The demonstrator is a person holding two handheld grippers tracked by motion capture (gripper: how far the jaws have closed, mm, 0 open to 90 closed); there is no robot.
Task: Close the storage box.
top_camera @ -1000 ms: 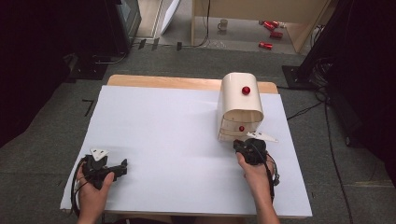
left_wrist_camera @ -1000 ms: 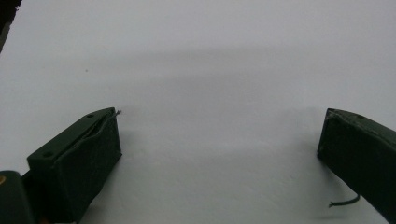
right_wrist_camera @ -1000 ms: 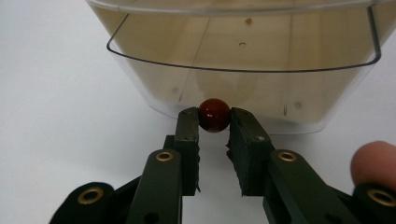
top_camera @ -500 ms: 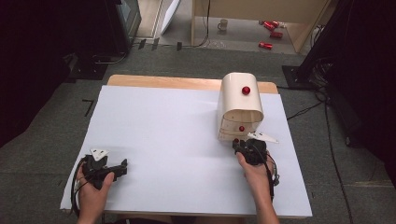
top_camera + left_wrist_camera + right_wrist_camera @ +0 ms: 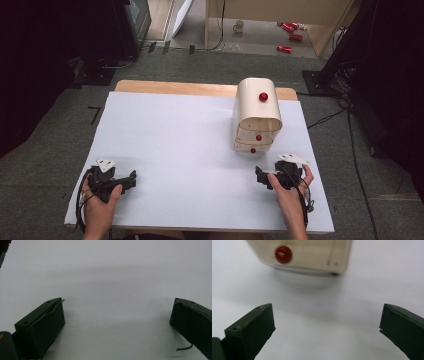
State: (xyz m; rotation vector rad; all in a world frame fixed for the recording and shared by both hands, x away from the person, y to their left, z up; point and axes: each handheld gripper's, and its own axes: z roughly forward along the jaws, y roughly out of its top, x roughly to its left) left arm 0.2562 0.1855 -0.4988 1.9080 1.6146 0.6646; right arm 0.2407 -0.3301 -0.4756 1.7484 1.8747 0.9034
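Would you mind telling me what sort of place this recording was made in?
Probably a lab or workshop set up for recording. A table under a white sheet holds just a small drawer chest, cables trail over the grey carpet, and dark equipment and red cans sit behind.

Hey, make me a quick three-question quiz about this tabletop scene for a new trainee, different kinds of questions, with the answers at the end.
1. True or false: the right gripper is clamped on a red knob of the small drawer cabinet.
2. Multiple choice: where does the left gripper sit? A) on top of the cabinet, B) over the white table cover near its front left corner, C) on the floor.
3. How many red knobs can you count on the cabinet in the high view?

Key
1. False: its jaws stand wide open with nothing between them, short of the cabinet.
2. B.
3. Three: one on the top, two on the drawer fronts.
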